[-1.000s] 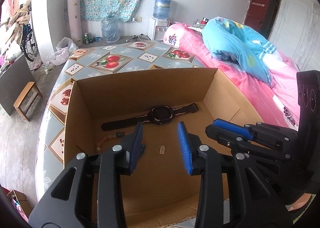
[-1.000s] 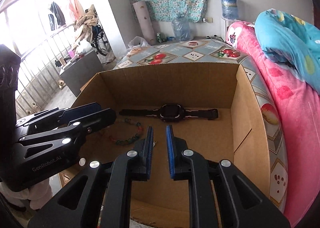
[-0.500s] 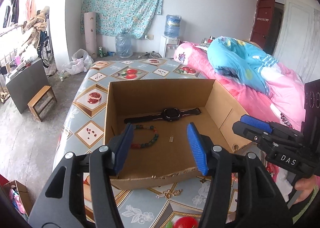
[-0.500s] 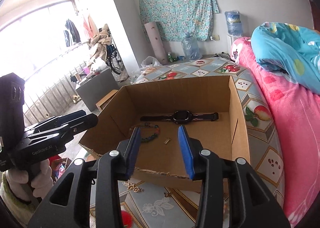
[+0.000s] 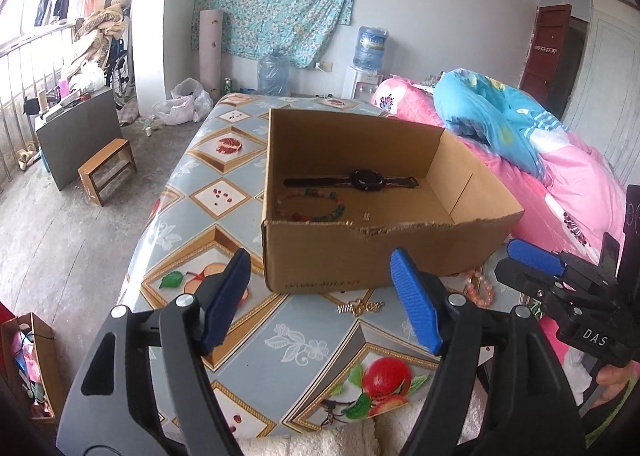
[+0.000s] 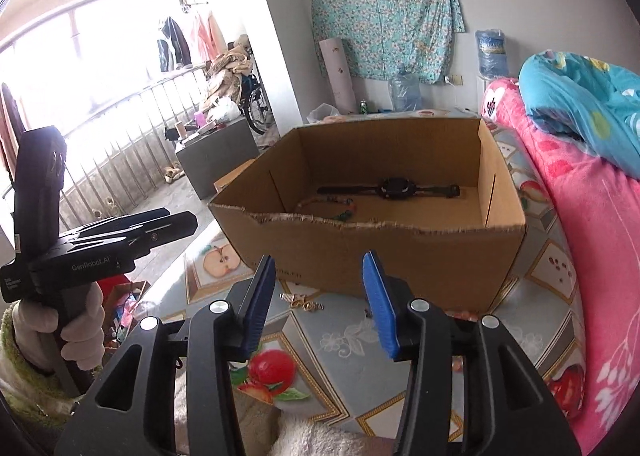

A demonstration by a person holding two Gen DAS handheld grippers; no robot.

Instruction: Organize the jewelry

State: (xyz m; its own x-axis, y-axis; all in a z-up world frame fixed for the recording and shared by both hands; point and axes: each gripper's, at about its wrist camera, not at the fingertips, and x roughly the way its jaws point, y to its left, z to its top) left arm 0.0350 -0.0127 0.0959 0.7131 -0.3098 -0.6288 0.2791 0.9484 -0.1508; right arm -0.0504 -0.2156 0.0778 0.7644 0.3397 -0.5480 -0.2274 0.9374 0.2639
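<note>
Box open on top, entry from above clear; torn near wall lowest, other walls taller. Bare tablecloth between box and near edge gives passing room, broken by gold trinkets and pink bracelet near box's right front corner. Pink bedding crowds right edge.

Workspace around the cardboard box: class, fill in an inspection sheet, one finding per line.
Surface: table under a fruit-print cloth.
Job's things: cardboard box holds a black watch, a bead bracelet and a small charm; gold pieces and a pink bracelet lie outside it.
Clutter: nothing seen on the table.
Grippers: left hand-held gripper and right hand-held gripper both open, empty, jaws just opened further.
Cables: nothing seen.
Surroundings: pink bedding, water bottles, wooden stool.
</note>
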